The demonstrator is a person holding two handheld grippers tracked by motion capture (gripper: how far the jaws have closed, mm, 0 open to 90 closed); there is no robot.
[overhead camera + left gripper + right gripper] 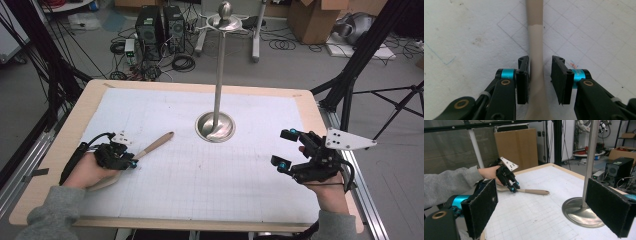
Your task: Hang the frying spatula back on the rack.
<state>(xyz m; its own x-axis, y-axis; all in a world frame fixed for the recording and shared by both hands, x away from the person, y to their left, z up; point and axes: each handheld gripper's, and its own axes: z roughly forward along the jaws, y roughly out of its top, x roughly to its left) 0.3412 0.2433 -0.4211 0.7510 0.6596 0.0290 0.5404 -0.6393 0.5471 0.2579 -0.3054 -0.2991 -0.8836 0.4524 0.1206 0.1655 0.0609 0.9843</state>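
A beige wooden-handled utensil [155,142] lies on the white grid mat [200,175] at the left, its handle pointing toward the stand. My left gripper [131,162] is low over it and straddles its neck. In the left gripper view the utensil [535,37] runs up between the jaws of the left gripper [540,67]; one pad is at its side and a gap remains at the other. My right gripper [284,148] hovers at the right, jaws wide apart with nothing between them. The right gripper view shows the right gripper [541,207], the left gripper [513,187] and the utensil [534,192].
A tall metal stand [218,75] rises from a round base [216,126] at the mat's centre back, also close to my right jaw as the stand base [579,212]. Beyond the wooden table edge [90,95] are computer towers [160,30], cables, boxes and tripod legs.
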